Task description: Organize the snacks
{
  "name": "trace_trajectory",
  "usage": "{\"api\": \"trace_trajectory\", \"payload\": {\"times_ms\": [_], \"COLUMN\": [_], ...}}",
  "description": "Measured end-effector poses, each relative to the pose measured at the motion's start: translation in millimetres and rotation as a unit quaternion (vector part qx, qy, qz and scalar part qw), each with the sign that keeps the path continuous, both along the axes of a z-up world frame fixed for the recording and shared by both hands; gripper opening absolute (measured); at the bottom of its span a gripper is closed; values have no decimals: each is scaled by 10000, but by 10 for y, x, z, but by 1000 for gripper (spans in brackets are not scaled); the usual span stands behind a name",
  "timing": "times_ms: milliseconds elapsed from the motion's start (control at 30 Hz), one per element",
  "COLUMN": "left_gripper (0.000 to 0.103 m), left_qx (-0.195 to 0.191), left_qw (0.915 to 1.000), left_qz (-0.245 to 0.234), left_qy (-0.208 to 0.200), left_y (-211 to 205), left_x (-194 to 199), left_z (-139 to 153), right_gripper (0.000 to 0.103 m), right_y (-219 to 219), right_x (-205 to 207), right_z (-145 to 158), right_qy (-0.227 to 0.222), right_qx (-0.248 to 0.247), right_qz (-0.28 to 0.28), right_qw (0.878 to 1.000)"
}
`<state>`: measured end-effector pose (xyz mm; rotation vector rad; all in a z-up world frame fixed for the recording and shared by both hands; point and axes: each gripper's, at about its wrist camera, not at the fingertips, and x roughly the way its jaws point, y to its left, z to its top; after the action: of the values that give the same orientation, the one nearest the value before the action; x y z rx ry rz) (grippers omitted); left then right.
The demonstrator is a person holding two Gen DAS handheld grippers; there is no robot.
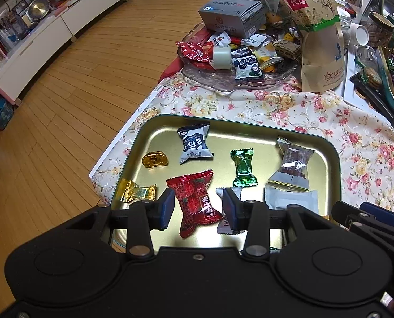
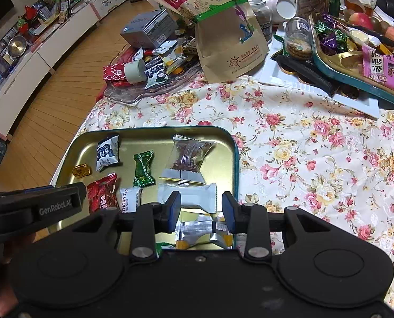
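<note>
A gold tin tray with a teal rim lies on the floral cloth and holds several wrapped snacks. My left gripper is open, its jaws either side of a red candy packet, not closed on it. My right gripper is open above a white packet and a silver wrapper at the tray's near edge. Also in the tray are a green candy, a navy-and-white packet, a gold ingot candy and a clear packet.
A glass dish piled with snacks and a grey box stands behind the tray. A tall paper bag stands beside it. A second tin with candies and jars sits far right. The table's left edge drops to wooden floor.
</note>
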<state>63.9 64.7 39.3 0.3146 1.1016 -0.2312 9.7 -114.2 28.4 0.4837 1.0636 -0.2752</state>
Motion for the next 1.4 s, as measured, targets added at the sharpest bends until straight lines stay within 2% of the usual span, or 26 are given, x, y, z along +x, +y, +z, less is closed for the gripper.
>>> {"api": "trace_trajectory", "payload": {"times_ms": [567,1400], "left_gripper": [50,50], "left_qx": [56,69], "left_qw": [9999,9995], "left_qz": [-131,-233], "left_qy": [64,200], "left_y": [-35,-63], "left_x": [-32,-47], "left_z": [-39,-80], "right_gripper": [37,37], "right_y": [-17,-18], "right_x": [14,25], "right_z": [-46,-68], "right_qy": [182,250], "right_qx": [-235,-227], "right_qz": [-63,-51], "right_qw": [9995,9994]}}
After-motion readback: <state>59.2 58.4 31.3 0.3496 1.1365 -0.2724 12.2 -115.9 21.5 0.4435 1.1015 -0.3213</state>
